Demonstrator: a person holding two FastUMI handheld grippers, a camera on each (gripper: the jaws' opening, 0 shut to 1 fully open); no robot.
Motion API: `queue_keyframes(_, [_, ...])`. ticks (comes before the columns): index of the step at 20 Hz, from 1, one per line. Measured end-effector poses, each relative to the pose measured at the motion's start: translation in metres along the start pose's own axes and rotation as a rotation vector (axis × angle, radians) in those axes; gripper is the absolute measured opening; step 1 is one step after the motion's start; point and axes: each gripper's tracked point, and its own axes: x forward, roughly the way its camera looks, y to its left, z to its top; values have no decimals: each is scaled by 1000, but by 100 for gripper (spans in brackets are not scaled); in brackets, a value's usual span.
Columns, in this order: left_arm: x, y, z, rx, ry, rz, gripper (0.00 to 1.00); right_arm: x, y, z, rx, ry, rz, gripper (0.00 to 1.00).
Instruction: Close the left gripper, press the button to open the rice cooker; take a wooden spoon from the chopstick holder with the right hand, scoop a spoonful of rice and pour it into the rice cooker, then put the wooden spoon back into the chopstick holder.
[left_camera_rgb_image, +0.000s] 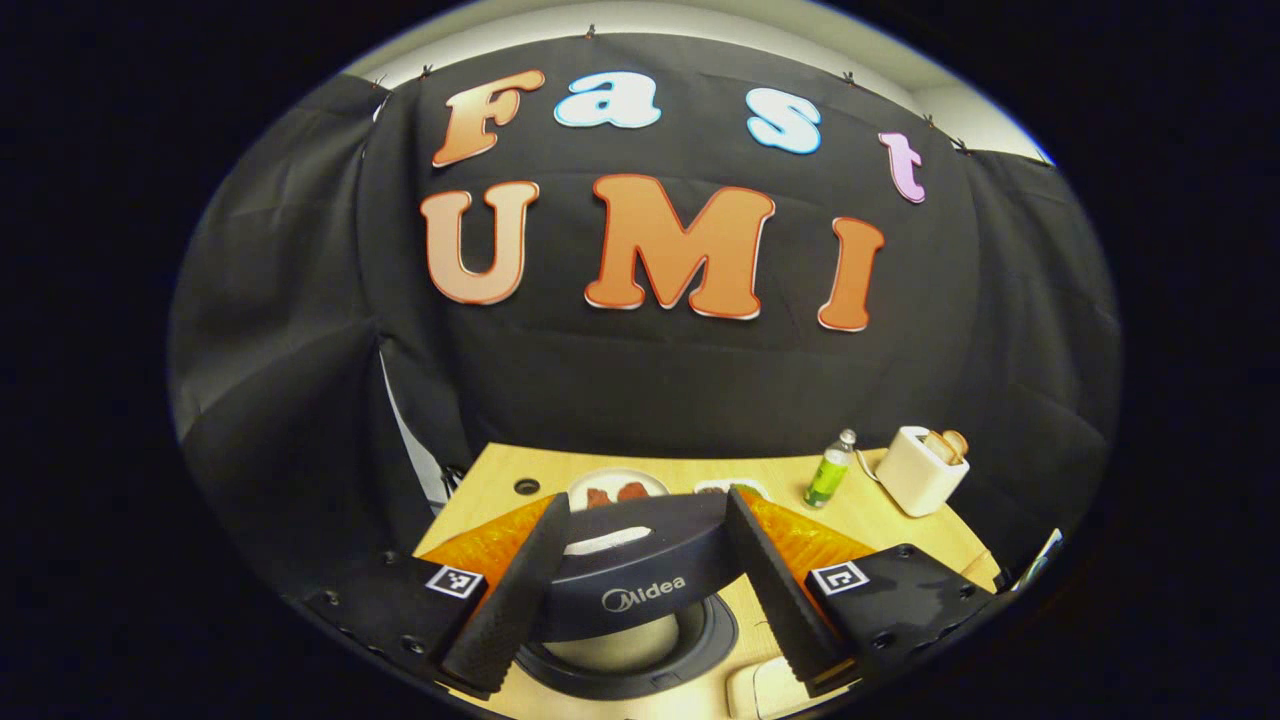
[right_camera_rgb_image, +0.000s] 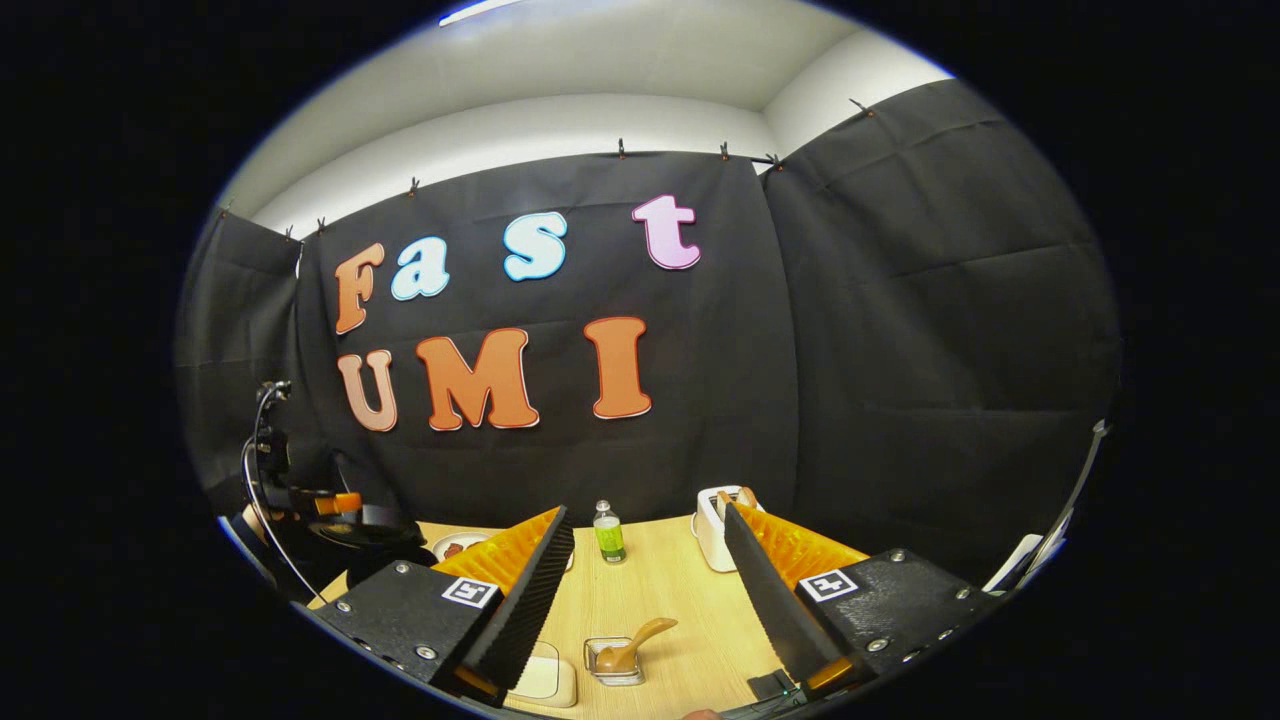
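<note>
Wooden spoon (right_camera_rgb_image: 630, 645) lies ahead between open right gripper's (right_camera_rgb_image: 650, 590) fingers, seemingly apart.

A light wooden table (right_camera_rgb_image: 660, 590) carries everything. In the right gripper view a clear chopstick holder (right_camera_rgb_image: 613, 662) with a wooden spoon (right_camera_rgb_image: 634, 643) stands at its 6 o'clock edge, a green bottle (right_camera_rgb_image: 608, 533) at 12 o'clock, a white toaster (right_camera_rgb_image: 716, 527) at 1 o'clock, a plate (right_camera_rgb_image: 458, 546) at 10 o'clock. In the left gripper view the open rice cooker (left_camera_rgb_image: 628, 610) sits nearest.
</note>
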Motion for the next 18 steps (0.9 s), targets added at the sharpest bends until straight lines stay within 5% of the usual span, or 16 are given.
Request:
queue_keyframes(8, [-16, -19, -97, 70, -19, 26, 100, -2, 3, -8, 17, 32, 39, 94])
queue_keyframes(13, [-11, -14, -144, -23, 52, 70, 100, -6, 5, -20, 32, 58, 51, 94])
queue_keyframes(18, [-7, -12, -156, 18, -13, 107, 98, -6, 3, -25, 33, 77, 42, 94])
